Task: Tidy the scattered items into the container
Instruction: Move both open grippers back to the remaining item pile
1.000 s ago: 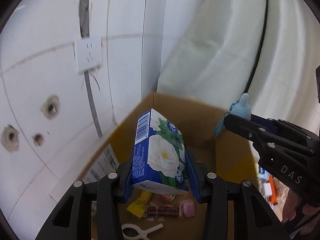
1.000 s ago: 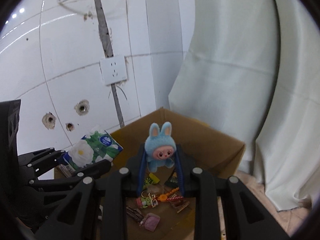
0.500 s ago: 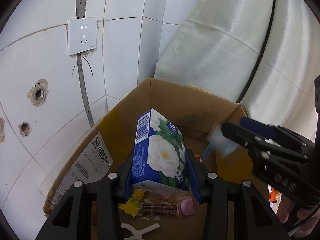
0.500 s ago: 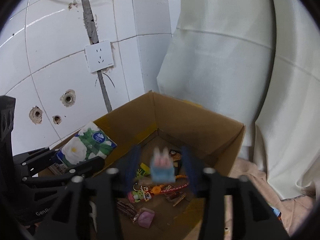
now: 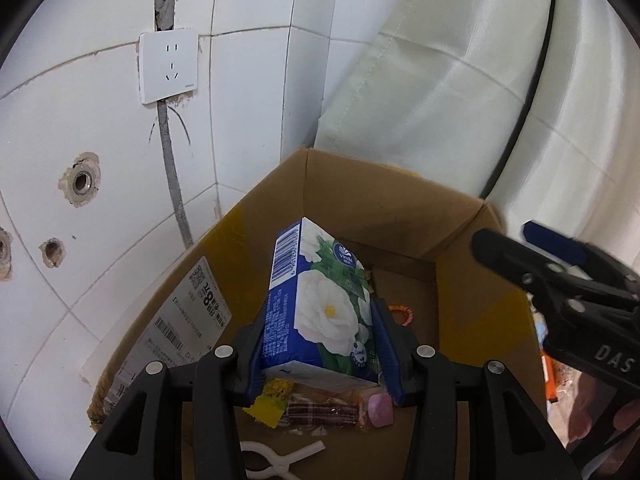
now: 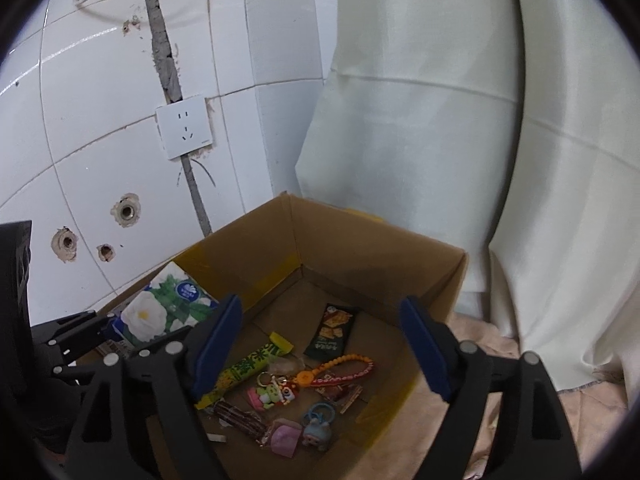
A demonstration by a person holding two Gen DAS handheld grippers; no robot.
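The left tool (image 5: 320,344) is clenched on a blue tissue pack (image 5: 320,308) printed with white flowers, blue pads pressed to its two long sides. The pack hangs tilted over the open cardboard box (image 5: 384,204), not touching the floor of it. Directly below the tool lie a yellow wrapper (image 5: 270,402), a dark snack bar (image 5: 320,414) and a pink sweet (image 5: 379,411); a white clip (image 5: 276,456) sits nearer still, at the bottom edge of the view.

The right tool (image 6: 320,348) is released — its jaws stand wide apart with nothing between them — and it hovers above the same box. Beneath and ahead of it are a small blue plush toy (image 6: 318,432), a green-and-yellow candy stick (image 6: 248,366), a dark cracker packet (image 6: 331,334) and an orange beaded strap (image 6: 340,372), all resting on the box floor.

So the step in hand looks like the drop of the tissue pack. The next move calls for parting the left tool's pads while the pack is well inside the walls — perhaps lowering it first, so that it settles on the sweets rather than tipping against the near wall.
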